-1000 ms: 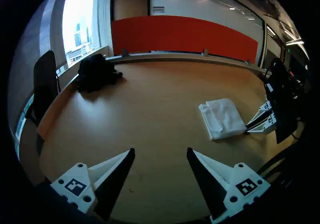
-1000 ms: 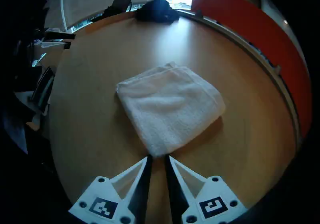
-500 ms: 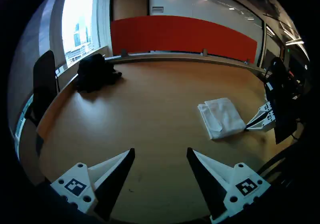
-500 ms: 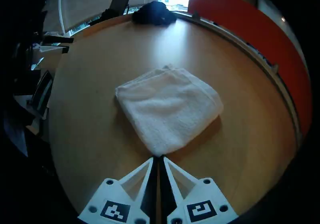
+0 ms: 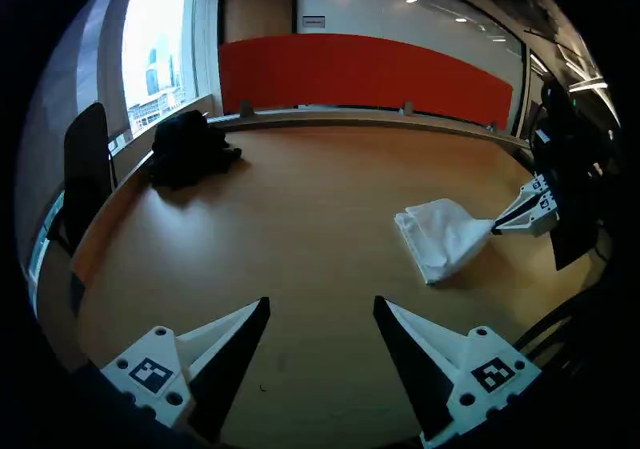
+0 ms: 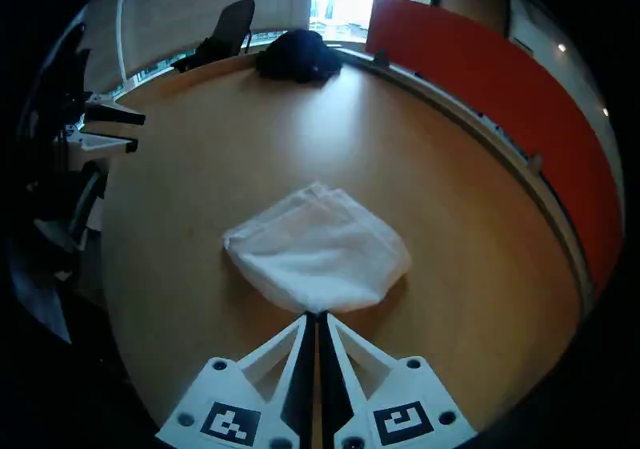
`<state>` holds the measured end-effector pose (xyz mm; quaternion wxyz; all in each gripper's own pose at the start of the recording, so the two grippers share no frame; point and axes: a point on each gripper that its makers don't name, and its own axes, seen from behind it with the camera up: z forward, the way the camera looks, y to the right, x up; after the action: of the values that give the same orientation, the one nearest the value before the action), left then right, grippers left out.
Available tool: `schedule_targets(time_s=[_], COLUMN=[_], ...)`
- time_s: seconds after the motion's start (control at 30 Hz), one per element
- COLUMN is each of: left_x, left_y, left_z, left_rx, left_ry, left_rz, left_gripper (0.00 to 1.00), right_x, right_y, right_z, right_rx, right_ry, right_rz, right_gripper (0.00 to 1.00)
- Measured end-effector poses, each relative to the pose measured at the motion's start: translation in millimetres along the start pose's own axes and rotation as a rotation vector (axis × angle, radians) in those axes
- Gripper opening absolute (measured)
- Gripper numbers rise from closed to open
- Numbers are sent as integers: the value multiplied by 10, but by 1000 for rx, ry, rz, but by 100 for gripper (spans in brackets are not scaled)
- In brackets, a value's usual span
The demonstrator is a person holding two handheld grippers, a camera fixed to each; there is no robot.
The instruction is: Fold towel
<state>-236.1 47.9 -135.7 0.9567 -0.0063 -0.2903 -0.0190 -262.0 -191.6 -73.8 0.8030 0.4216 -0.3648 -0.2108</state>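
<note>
A folded white towel [image 6: 316, 249] lies on the round wooden table [image 6: 240, 153]. My right gripper [image 6: 318, 317] is shut on the towel's near corner, which is lifted off the table so the cloth slopes up to the fingers. In the left gripper view the towel [image 5: 438, 233] is at the right, with the right gripper [image 5: 496, 226] pinching its raised corner. My left gripper [image 5: 320, 321] stands open above bare wood, far from the towel. The right gripper view also shows it at the table's left edge [image 6: 138, 130].
A black bag [image 5: 188, 145] lies at the far left of the table by the window. A dark chair [image 5: 84, 169] stands beyond that edge. A red partition [image 5: 368, 69] runs behind the table's far rim. Dark equipment [image 5: 572, 185] sits at the right edge.
My right gripper closed fully on the towel's near corner and raised it, so the towel tilts up. The left gripper stayed in place, open.
</note>
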Motion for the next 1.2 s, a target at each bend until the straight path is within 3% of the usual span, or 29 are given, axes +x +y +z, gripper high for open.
schedule_targets(time_s=[0.27, 0.6, 0.87, 1.2], left_x=[149, 303, 405, 471], left_y=[41, 93, 148, 217], left_z=[-5, -15, -13, 13], left_rx=[-13, -32, -46, -61], left_ry=[29, 58, 77, 88], left_rz=[8, 14, 22, 30], left_gripper=[96, 96, 96, 96], right_x=[708, 1327, 1408, 1337], right_y=[202, 443, 696, 1026], right_z=[-227, -588, -847, -1155], right_rx=[-37, -73, -119, -166], right_ry=[120, 216, 232, 249], right_rz=[-40, -85, -94, -49], right_gripper=[2, 2, 2, 2])
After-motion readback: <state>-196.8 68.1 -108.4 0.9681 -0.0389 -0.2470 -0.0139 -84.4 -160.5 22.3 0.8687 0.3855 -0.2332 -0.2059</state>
